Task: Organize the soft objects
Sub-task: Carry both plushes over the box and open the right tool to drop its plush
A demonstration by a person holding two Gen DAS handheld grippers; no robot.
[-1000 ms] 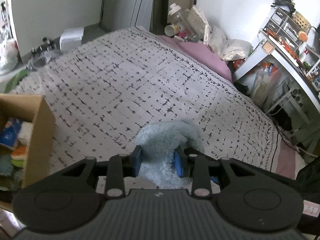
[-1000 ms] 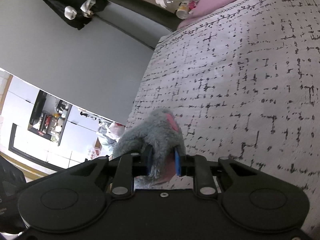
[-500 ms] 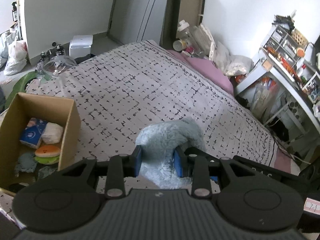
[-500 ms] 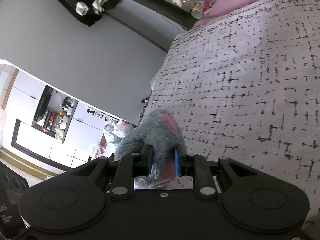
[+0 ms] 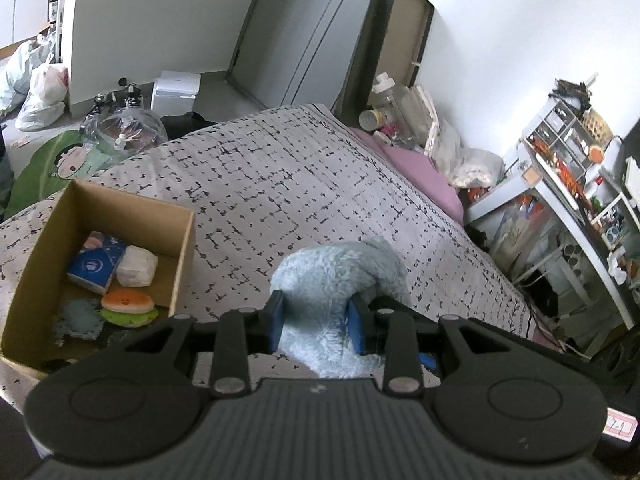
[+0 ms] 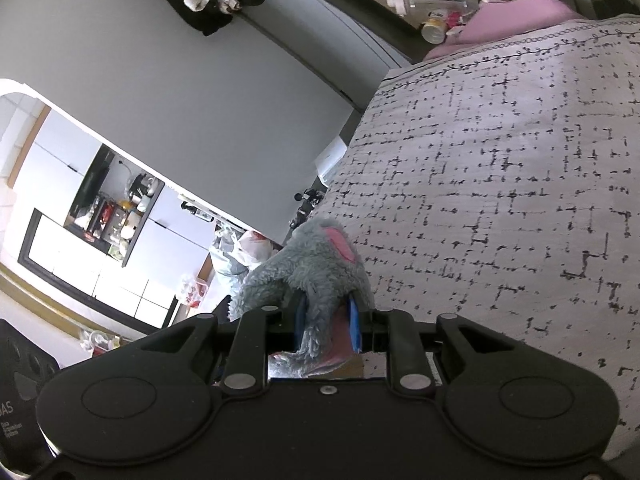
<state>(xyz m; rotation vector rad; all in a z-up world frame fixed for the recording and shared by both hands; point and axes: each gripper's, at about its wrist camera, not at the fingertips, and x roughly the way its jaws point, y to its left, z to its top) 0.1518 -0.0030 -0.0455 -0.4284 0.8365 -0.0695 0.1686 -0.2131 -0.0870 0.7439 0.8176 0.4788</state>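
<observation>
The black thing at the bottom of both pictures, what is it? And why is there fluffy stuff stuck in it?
It is a hand-held grabber; a person carries one in each hand, and a small camera on each looks forward along its jaws. That gives two pictures. In the left one, the left gripper squeezes a pale blue fluffy toy above a bed with a patterned cover. A cardboard box sits on the bed, holding a burger-shaped plush and a tissue pack. In the right one, the right gripper squeezes a grey plush with a pink patch.
</observation>
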